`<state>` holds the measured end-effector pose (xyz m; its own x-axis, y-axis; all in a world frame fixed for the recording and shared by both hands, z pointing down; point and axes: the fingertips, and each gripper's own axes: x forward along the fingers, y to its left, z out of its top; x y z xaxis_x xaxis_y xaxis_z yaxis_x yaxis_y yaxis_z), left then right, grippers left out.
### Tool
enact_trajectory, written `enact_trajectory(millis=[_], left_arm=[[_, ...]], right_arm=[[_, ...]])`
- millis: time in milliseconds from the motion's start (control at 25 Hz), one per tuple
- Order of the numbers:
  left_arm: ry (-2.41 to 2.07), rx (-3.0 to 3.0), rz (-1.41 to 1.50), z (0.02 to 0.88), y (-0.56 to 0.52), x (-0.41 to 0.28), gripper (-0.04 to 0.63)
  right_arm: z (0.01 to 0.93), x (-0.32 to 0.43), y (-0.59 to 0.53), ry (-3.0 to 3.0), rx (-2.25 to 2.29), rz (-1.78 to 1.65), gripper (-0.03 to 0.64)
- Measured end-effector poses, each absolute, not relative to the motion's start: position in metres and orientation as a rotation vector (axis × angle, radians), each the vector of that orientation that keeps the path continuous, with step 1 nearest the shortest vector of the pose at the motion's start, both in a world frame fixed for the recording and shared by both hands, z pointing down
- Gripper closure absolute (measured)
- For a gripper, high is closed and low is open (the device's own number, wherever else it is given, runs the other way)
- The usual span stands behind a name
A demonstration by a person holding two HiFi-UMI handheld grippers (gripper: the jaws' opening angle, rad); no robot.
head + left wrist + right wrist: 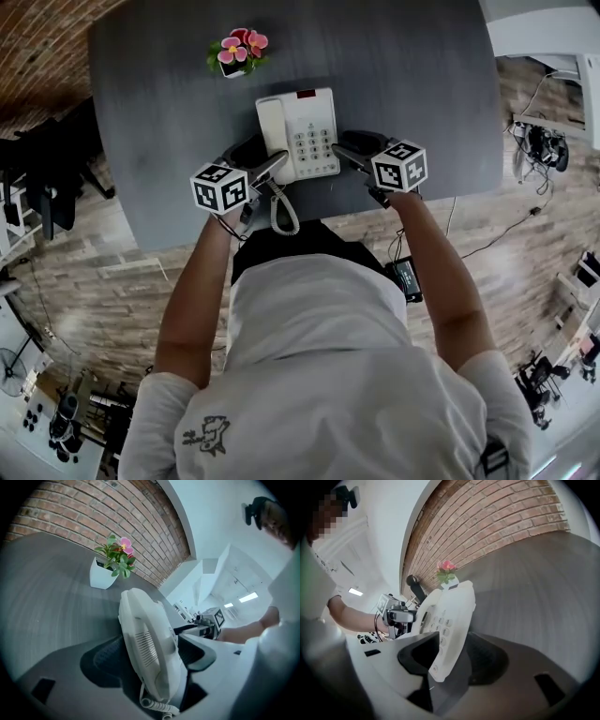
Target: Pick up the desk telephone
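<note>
A white desk telephone (305, 131) with its handset on the left lies near the front edge of the dark grey table (159, 112). My left gripper (267, 165) grips its handset side, and my right gripper (349, 150) grips its keypad side. In the left gripper view the telephone (150, 644) fills the gap between the jaws of the left gripper (154, 657), with both pads against it. In the right gripper view the keypad edge of the telephone (450, 616) sits pinched between the jaws of the right gripper (454, 656). Its coiled cord (281, 211) hangs over the table's edge.
A small white pot of pink flowers (234, 53) stands at the back of the table, beyond the telephone. The person's body is close against the table's front edge. A brick wall rises behind the table, and cables and equipment lie on the floor at the right.
</note>
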<state>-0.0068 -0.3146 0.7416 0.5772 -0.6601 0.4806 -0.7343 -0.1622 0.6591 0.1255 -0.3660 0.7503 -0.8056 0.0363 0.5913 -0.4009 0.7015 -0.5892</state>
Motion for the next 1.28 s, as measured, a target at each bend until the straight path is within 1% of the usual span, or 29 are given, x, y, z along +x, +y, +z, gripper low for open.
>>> enact_trajectory(millis=[40, 320, 680, 1080, 1280], left_arm=[[-1.121, 1.873, 0.094, 0.744, -0.316, -0.006, 0.224], [-1.057, 1.869, 0.036, 0.748, -0.319, 0.0, 0.224], [-0.995, 1.876, -0.006, 0.751, -0.321, 0.001, 0.218], [-0.987, 1.876, -0.033, 0.749, -0.32, 0.0, 0.221], [-0.983, 1.867, -0.036, 0.749, -0.32, -0.001, 0.241]], right_arm=[[0.754, 0.126, -0.367, -2.322, 0.279, 1.002, 0.453], [0.764, 0.125, -0.369, -2.304, 0.25, 1.056, 0.457], [0.764, 0.115, -0.365, -2.297, 0.121, 1.173, 0.512], [0.761, 0.115, -0.365, -2.31, 0.124, 1.236, 0.526], [0.757, 0.115, -0.366, -2.341, 0.157, 1.293, 0.538]])
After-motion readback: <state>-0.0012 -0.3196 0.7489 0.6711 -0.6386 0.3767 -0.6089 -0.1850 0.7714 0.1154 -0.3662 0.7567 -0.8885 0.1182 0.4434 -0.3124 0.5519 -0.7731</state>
